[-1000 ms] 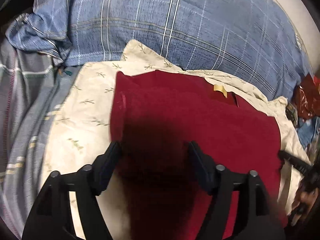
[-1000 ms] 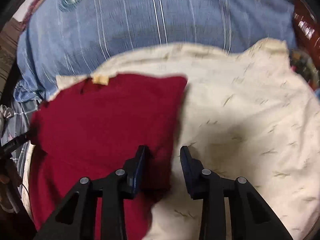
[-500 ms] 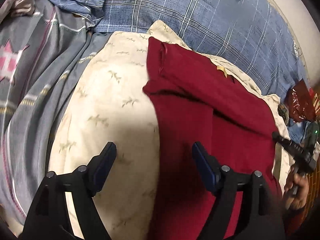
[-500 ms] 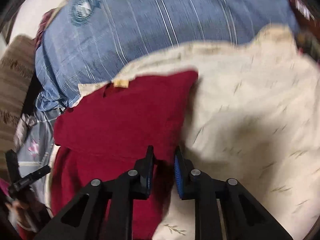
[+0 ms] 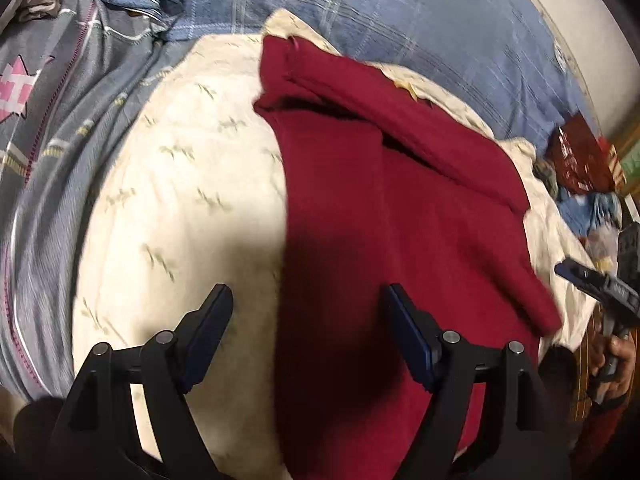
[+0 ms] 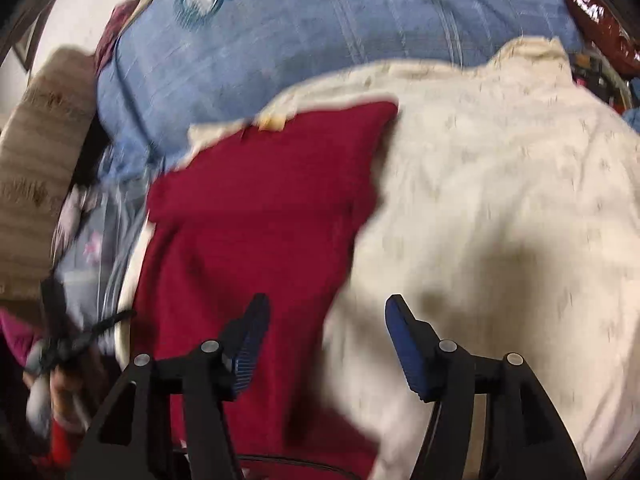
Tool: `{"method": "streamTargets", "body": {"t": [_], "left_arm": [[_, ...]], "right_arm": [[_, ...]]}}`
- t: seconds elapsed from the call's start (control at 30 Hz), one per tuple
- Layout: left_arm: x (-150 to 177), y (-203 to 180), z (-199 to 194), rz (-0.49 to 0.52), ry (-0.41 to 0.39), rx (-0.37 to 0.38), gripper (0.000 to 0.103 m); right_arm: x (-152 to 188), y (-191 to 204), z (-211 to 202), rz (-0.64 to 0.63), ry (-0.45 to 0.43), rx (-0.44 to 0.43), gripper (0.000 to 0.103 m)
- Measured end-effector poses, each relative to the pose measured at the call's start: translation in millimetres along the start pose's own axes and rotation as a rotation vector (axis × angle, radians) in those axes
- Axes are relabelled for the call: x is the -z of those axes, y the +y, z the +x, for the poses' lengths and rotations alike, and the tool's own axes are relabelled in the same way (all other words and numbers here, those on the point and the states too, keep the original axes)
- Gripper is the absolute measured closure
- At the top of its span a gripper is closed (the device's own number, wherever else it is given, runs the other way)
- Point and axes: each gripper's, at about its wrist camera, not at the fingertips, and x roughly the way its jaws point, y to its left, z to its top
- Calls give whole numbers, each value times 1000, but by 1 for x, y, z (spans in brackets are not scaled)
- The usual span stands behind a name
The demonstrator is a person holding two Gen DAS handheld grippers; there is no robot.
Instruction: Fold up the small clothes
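A dark red garment (image 5: 380,220) lies folded on a cream leaf-print cloth (image 5: 180,200), its upper part doubled over. It also shows in the right wrist view (image 6: 260,220) on the same cream cloth (image 6: 500,220). My left gripper (image 5: 308,316) is open and empty above the garment's left edge. My right gripper (image 6: 326,328) is open and empty above the garment's right edge. Each view shows the other gripper at its edge: the right one (image 5: 600,284) and, blurred, the left one (image 6: 76,340).
A blue plaid cushion (image 5: 420,20) lies behind the cream cloth. A grey striped blanket with a pink star (image 5: 48,128) is on the left. A shiny red packet (image 5: 580,156) and clutter lie at the far right. A beige fuzzy surface (image 6: 36,168) is at the left.
My right gripper was nearly shut on the garment's right edge half a second ago and has opened wide, letting it go. My left gripper has stayed open, shifting slightly along the garment's left edge.
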Motion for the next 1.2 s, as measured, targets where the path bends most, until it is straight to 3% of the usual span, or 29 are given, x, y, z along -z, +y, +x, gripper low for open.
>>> {"method": "streamTargets", "body": {"t": [0.13, 0.27, 0.3, 0.33, 0.37, 0.4, 0.5, 0.53, 0.6, 0.67, 0.97, 1.0, 1.07, 1.13, 1.2], "left_arm": [[19, -3, -7, 12, 22, 5, 25], [34, -7, -9, 20, 39, 7, 25], [37, -8, -8, 21, 39, 1, 25], [39, -8, -8, 17, 38, -7, 25], [40, -9, -9, 14, 37, -10, 25], [42, -10, -10, 14, 37, -9, 25], [48, -10, -14, 7, 43, -6, 25], [51, -9, -15, 6, 46, -10, 25], [58, -10, -16, 12, 50, -20, 25], [63, -12, -16, 27, 52, -43, 25], [68, -19, -11, 69, 27, -118, 25], [69, -19, -11, 73, 24, -121, 25], [70, -19, -11, 82, 17, -122, 24], [70, -19, -11, 88, 17, -123, 24], [70, -19, -11, 87, 20, -118, 24]], "right_arm": [[34, -12, -15, 22, 26, -70, 38], [43, -15, 11, 84, 37, -150, 38], [43, -12, 20, 76, 29, -167, 45], [43, -8, 26, 47, 38, -164, 71], [44, -2, 32, -1, 56, -137, 79], [46, 1, 31, -28, 51, -124, 79], [51, -4, 20, -19, 28, -157, 69], [54, -6, 16, -14, 27, -159, 47], [60, -13, 12, 4, 23, -180, 24], [70, -19, 10, 12, 23, -208, 24], [71, -7, 23, -22, 10, -147, 25], [71, -3, 24, -35, 0, -136, 28], [72, 4, 26, -75, -17, -113, 47], [73, 9, 29, -117, 4, -72, 90], [72, 4, 25, -101, 4, -67, 93]]}}
